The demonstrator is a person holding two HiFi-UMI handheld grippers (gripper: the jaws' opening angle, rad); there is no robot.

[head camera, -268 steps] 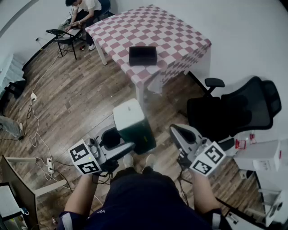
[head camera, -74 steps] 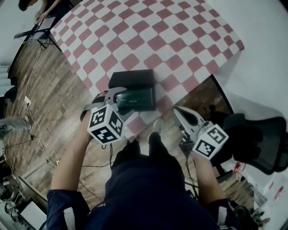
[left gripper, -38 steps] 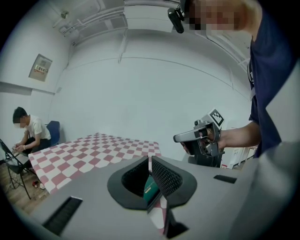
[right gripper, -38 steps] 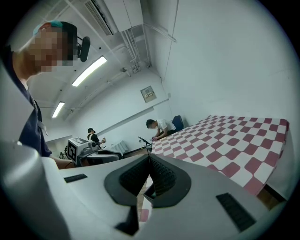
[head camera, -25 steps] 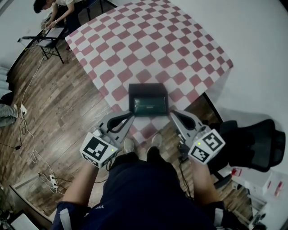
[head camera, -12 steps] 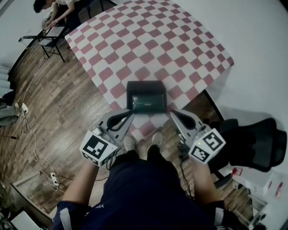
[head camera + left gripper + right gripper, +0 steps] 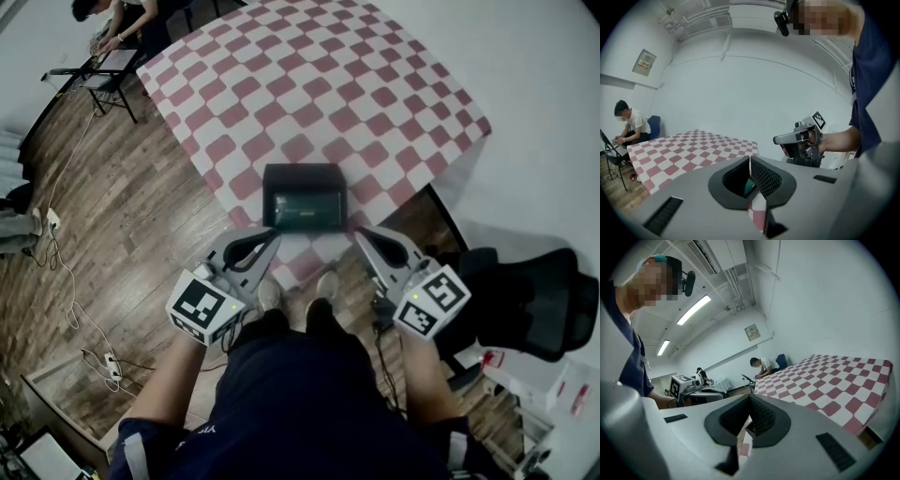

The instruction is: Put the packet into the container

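Observation:
The black container (image 7: 302,174) stands near the front edge of the red-and-white checked table (image 7: 309,84). The green packet (image 7: 305,207) lies flat inside it. My left gripper (image 7: 273,237) is held just short of the container's left front corner, shut and empty. On the other side, my right gripper (image 7: 360,235) sits level with it near the right front corner, also shut on nothing. In the left gripper view the jaws (image 7: 750,159) meet tip to tip, with a sliver of the green packet (image 7: 749,186) behind them. In the right gripper view the jaws (image 7: 749,400) touch too.
A black office chair (image 7: 525,300) stands at the right, beside a white wall. Cables (image 7: 66,272) run over the wooden floor on the left. A person (image 7: 112,23) sits by a folding chair beyond the table's far left corner.
Three seconds ago my left gripper held the green packet over the container; now the packet lies inside and the gripper is drawn back empty. Over the last second almost nothing has moved.

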